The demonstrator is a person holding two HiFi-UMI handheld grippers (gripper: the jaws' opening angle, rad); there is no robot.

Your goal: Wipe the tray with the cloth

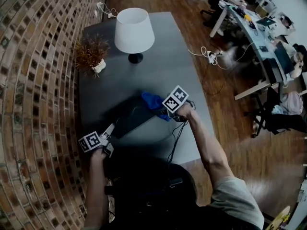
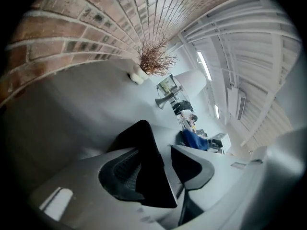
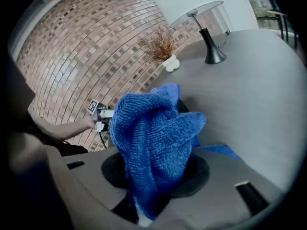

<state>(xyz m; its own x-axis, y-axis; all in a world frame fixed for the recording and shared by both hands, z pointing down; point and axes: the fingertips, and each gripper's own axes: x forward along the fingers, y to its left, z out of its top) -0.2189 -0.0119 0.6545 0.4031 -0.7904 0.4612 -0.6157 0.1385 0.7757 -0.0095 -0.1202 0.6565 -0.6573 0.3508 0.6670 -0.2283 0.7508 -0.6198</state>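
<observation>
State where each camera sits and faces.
Head view: on the person's head, facing steeply down at the dark grey table; both forearms, left gripper, right gripper show.
Left gripper view: on that gripper, along its jaws, past the flat black tray toward the brick wall.
Right gripper view: on that gripper, at its jaws closed on the blue terry cloth; the left forearm shows.
Shared: both gripper views catch the white-shaded lamp and dried plant.

Grey table (image 1: 168, 75), bearing white lamp (image 1: 134, 30), dried plant (image 1: 91, 51), black tray (image 1: 130, 120)
</observation>
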